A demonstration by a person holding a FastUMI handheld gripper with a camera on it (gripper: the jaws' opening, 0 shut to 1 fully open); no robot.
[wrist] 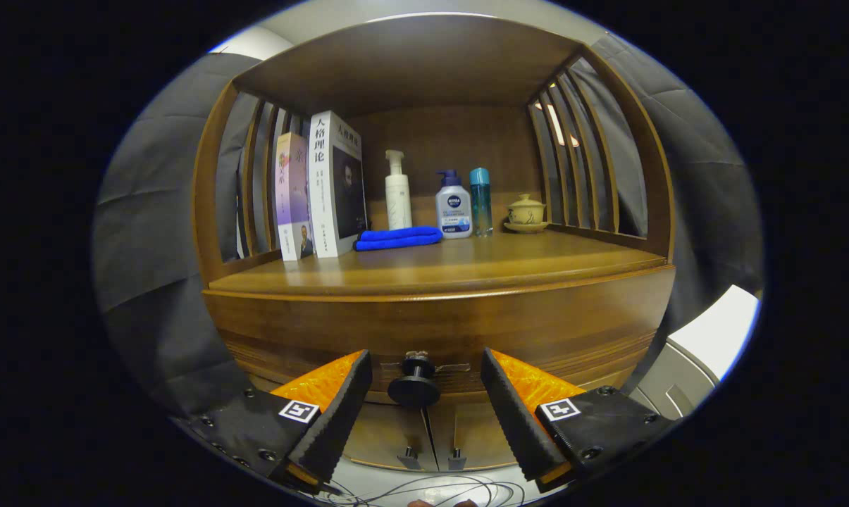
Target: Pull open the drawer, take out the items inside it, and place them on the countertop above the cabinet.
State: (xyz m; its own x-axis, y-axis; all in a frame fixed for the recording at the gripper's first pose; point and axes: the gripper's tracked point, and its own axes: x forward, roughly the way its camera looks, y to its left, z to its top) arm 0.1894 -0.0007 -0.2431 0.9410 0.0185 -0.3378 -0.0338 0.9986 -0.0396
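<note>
A wooden cabinet stands in front of me, its countertop (438, 271) running across above a closed drawer front (431, 331). A dark round knob (414, 386) sticks out of the drawer front. My gripper (424, 373) is open, one finger to each side of the knob with a gap on both sides, touching nothing. The drawer's inside is hidden.
On the countertop stand two upright books (322, 190), a folded blue cloth (398, 238), a white pump bottle (397, 191), a white-and-blue pump bottle (454, 205), a teal bottle (480, 201) and a lidded teacup (526, 211). Two lower cabinet doors (431, 436) sit under the drawer. Slatted side walls close the shelf.
</note>
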